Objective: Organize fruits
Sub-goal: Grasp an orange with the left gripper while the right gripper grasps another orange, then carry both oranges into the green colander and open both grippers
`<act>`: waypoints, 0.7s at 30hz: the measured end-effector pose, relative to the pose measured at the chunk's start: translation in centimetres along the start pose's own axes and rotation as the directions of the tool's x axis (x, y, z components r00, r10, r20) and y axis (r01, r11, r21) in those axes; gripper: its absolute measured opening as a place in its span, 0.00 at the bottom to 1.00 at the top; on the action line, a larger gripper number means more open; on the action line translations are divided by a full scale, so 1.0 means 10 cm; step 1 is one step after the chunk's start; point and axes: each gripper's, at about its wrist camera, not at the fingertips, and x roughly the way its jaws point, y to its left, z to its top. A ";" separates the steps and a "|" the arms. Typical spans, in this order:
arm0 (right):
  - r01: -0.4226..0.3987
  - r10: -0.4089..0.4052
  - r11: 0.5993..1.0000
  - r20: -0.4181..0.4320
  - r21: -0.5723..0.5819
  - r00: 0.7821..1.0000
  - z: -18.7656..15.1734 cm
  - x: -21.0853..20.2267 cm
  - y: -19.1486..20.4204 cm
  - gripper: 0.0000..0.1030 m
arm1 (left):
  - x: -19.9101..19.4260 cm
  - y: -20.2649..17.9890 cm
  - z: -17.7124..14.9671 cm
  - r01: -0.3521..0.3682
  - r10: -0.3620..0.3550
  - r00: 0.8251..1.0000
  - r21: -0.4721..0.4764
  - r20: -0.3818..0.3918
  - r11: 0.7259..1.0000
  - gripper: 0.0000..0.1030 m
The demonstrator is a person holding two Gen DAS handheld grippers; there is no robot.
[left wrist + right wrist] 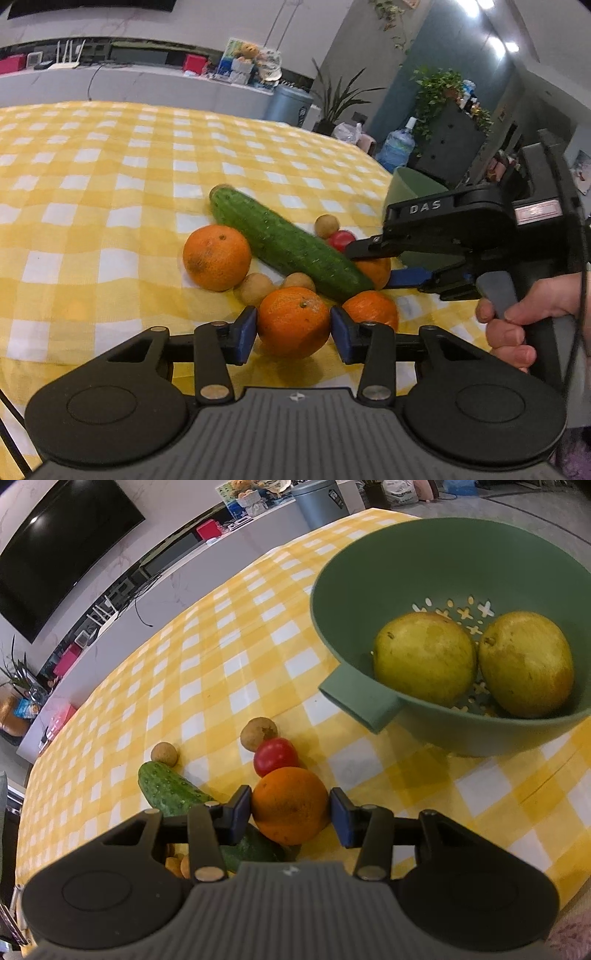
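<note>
On yellow-check tablecloth [110, 177] w/ TV [55, 554] behind — each claw [293, 328] [291, 810] parted round an orange [293, 321] [290, 805], contact unclear.

The table holds four oranges [217, 257], one cucumber [288, 243], one tomato [275, 756], four small brown fruits [259, 733], two pears [424, 658] and one colander [354, 572].

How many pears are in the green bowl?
2. Both round yellow-green pears lie side by side in the green plastic strainer bowl: left pear and right pear. The bowl's near wall hides a little of its bottom.
</note>
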 end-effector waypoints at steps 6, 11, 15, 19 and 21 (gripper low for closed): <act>-0.031 0.031 0.999 0.021 0.022 0.999 -0.02 -0.09 -0.03 0.42 | -0.15 -0.05 0.10 0.017 -0.017 0.999 0.009 0.050 1.000 0.47; -0.096 0.095 0.995 0.081 0.004 0.992 -0.03 -0.23 0.00 0.42 | -0.26 -0.05 0.16 0.026 -0.025 0.996 -0.004 0.085 1.000 0.47; -0.124 0.125 0.992 0.104 -0.009 0.987 -0.05 -0.28 0.02 0.42 | -0.33 -0.04 0.19 0.048 -0.044 0.993 -0.028 0.108 0.998 0.47; -0.159 0.158 0.987 0.099 0.006 0.983 -0.04 -0.30 0.00 0.42 | -0.38 -0.13 0.21 0.021 -0.024 0.992 0.025 0.128 0.999 0.47; -0.181 0.179 0.983 0.115 0.005 0.977 -0.02 -0.33 -0.02 0.42 | -0.41 -0.17 0.22 0.014 -0.019 0.990 0.037 0.139 0.999 0.47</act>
